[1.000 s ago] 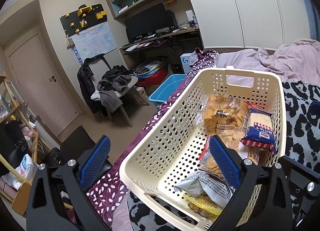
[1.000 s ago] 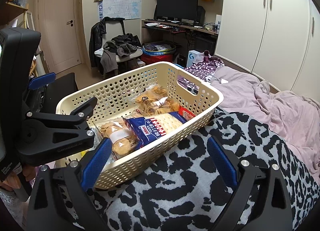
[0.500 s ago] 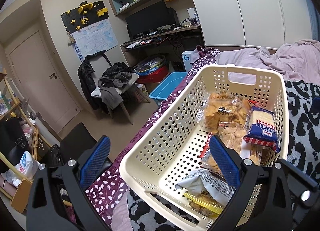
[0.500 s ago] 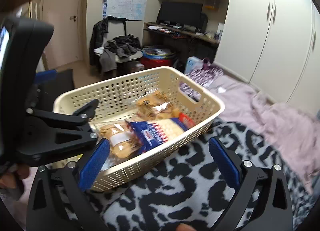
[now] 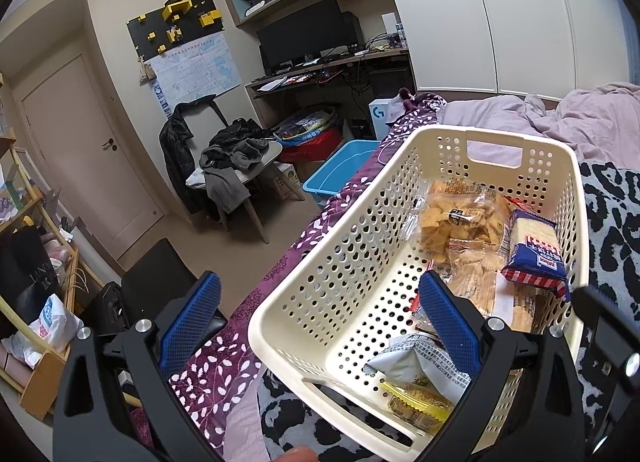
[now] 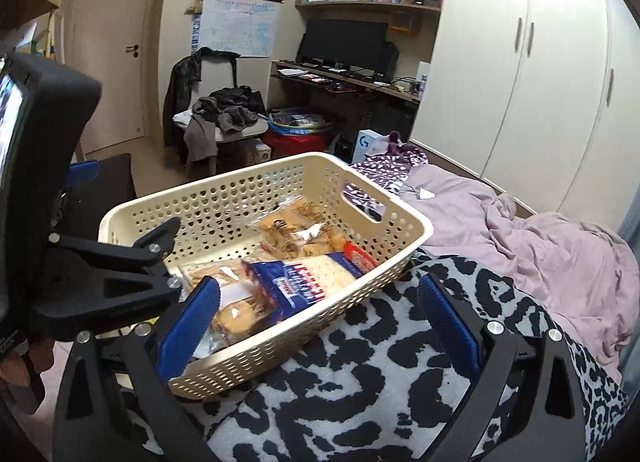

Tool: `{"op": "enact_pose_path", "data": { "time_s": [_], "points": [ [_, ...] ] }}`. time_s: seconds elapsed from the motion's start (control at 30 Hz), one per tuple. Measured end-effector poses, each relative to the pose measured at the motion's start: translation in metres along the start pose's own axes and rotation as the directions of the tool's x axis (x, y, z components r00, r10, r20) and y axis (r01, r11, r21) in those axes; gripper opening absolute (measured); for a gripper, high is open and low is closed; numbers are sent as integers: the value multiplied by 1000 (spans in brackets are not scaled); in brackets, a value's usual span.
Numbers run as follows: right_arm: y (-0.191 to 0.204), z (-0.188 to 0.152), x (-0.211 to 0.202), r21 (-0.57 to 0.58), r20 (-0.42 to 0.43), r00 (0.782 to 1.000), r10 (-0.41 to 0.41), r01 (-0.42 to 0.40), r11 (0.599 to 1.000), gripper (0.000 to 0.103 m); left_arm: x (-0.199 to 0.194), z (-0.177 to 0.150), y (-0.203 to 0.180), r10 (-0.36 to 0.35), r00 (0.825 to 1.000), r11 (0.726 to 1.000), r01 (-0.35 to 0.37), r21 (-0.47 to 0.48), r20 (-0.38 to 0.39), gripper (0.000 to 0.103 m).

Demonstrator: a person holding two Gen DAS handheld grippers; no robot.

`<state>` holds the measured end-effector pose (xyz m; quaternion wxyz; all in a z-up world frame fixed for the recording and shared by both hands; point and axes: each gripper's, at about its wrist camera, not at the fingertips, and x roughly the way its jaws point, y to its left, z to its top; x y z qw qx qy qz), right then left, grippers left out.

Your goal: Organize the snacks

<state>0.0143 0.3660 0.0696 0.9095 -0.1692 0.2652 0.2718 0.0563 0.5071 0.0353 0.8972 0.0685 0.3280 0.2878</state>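
From the left wrist, the left gripper (image 5: 316, 314) gapes wide and empty above the cream basket (image 5: 360, 262), which sits on the bed at about three o'clock, a blue cracker pack (image 5: 534, 250) inside.

From the right wrist, the right gripper (image 6: 316, 314) is likewise spread wide, empty; the basket (image 6: 404, 222) lies toward eleven o'clock on the leopard blanket (image 6: 360, 382).

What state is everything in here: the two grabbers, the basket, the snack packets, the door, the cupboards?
Left gripper: open, empty.
Right gripper: open, empty.
Basket: upright on the bed, holding snacks.
Blue cracker pack: sealed, lying in the basket.
Clear cracker bag: lying in the basket.
Door: closed.
Wardrobe doors: closed.
Monitor: off.
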Motion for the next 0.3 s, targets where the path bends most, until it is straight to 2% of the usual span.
{"op": "enact_pose_path", "data": {
  "time_s": [0.3],
  "points": [
    [-4, 2, 4, 32, -36, 999, -2, 3, 999, 98, 0, -1, 7, 4, 1000, 1000, -4, -18, -7, 101]
  ]
}}
